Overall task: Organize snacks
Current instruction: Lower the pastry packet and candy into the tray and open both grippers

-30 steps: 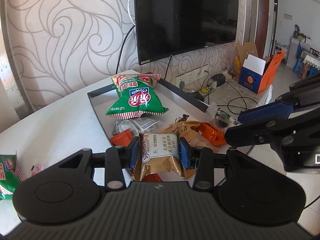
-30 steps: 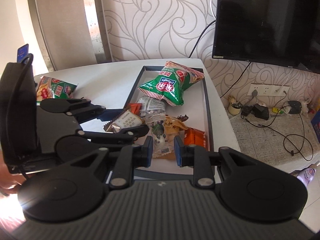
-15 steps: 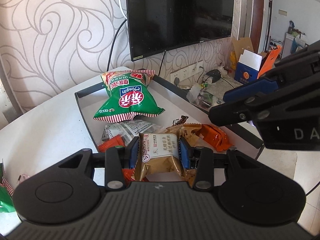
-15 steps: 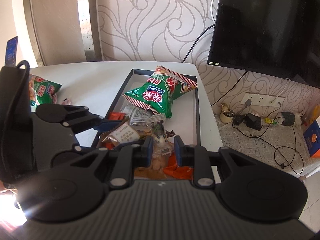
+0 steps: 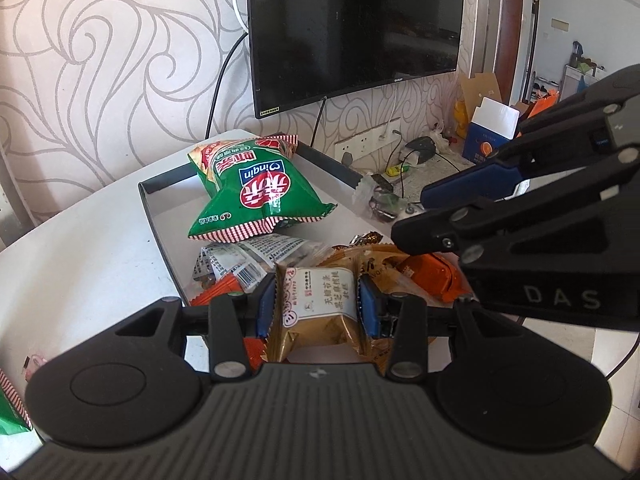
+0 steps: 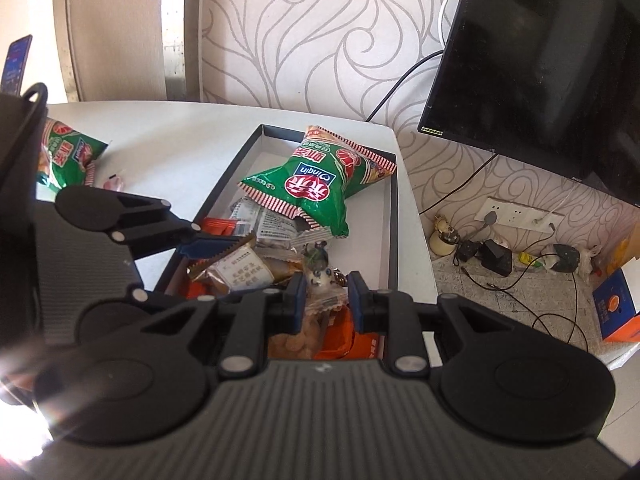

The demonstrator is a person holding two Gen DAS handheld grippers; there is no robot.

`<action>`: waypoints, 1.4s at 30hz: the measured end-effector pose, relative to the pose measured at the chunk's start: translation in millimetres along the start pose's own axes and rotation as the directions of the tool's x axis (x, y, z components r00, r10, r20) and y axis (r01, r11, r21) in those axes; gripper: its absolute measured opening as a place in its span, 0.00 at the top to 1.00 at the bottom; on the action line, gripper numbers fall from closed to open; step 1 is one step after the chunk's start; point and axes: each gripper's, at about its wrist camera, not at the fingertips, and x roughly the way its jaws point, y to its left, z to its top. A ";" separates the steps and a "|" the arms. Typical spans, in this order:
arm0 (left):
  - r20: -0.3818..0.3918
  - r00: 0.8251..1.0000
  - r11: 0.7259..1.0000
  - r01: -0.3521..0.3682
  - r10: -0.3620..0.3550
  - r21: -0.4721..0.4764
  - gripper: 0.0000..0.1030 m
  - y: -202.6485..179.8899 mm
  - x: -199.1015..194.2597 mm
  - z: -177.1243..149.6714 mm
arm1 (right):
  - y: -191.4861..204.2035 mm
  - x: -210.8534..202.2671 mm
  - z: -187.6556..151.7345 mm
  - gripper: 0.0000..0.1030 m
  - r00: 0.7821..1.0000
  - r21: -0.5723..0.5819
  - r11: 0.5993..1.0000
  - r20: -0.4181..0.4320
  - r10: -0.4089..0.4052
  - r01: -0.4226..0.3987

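Green foil marks the loose chip bag [image 6: 66,156] lying on the white tabletop [image 6: 168,148] to the far left of your left hand-held gripper [image 5: 316,300], outside the tray and apparently not yet sorted. Your left hand-held gripper is clamped at a narrow width on a tan pastry packet [image 5: 316,308], its blue pads pressing both sides of the wrapper, so the packet hangs just above the near end of the black tray [image 5: 160,208]. You hold it there, I judge, because the small snacks are being gathered in that end: an orange packet [image 5: 430,276] and printed sachets [image 5: 248,256] lie heaped right ahead of the pads. Beyond them, a second green chip bag [image 5: 256,196] takes up the tray's far half. This gripper tilts downward toward the heap.

To its right, your right hand-held gripper [image 6: 326,300] is drawn nearly fully together on a thin clear sachet [image 6: 320,280], pinched at its lower edge so that it stands up between the pads. It too points steeply down over the tray's near end, beside the left one, seemingly ready to drop its sachet onto the pile.
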 end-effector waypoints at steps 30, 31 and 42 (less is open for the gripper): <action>-0.019 1.000 1.000 0.004 -0.004 -0.019 0.33 -7.0 -14.0 -6.0 | -2.7 33.6 10.1 0.75 0.998 -0.026 0.999 -0.051 0.030 -0.032; -0.016 1.000 1.000 0.006 -0.006 -0.017 0.33 -8.4 -14.6 -5.0 | -2.3 34.9 10.6 0.75 0.998 -0.028 0.999 -0.052 0.032 -0.033; -0.015 1.000 1.000 0.007 -0.007 0.000 0.32 -19.6 -23.1 -7.8 | -3.5 42.4 12.3 0.75 0.997 -0.012 0.999 -0.061 0.047 -0.048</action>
